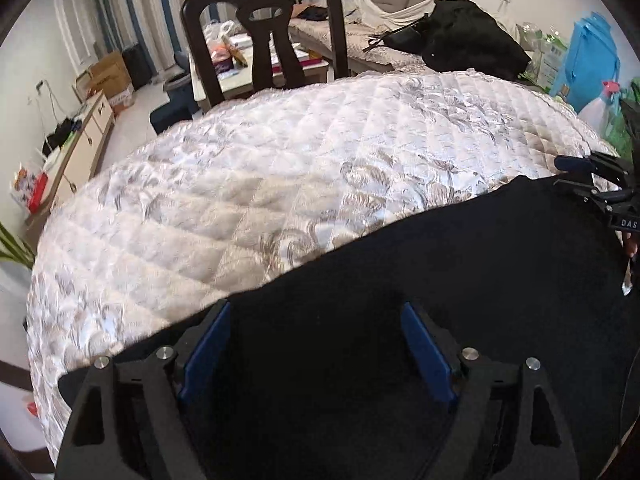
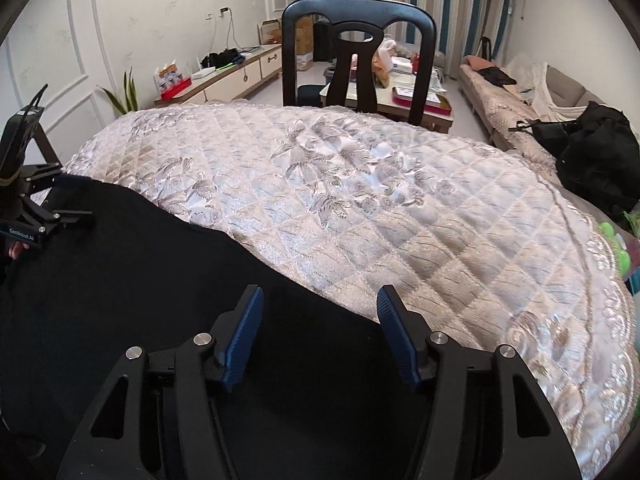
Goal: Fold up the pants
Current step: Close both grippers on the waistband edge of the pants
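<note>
Black pants (image 1: 440, 264) lie spread flat on the near part of a table covered with a quilted silver cloth (image 1: 280, 168). The pants also show in the right wrist view (image 2: 140, 264). My left gripper (image 1: 316, 312) is open, its blue pads (image 1: 210, 340) over the pants near their far edge. My right gripper (image 2: 320, 296) is open over the far edge of the pants, holding nothing. The right gripper shows at the right edge of the left view (image 1: 576, 176); the left gripper shows at the left edge of the right view (image 2: 72, 196).
A dark wooden chair (image 1: 264, 36) stands at the table's far side, also in the right wrist view (image 2: 356, 56). Behind it is a low table with clutter (image 2: 416, 92). A sofa with a black bag (image 2: 596, 160) is to the right. A cabinet (image 2: 236, 72) stands by the wall.
</note>
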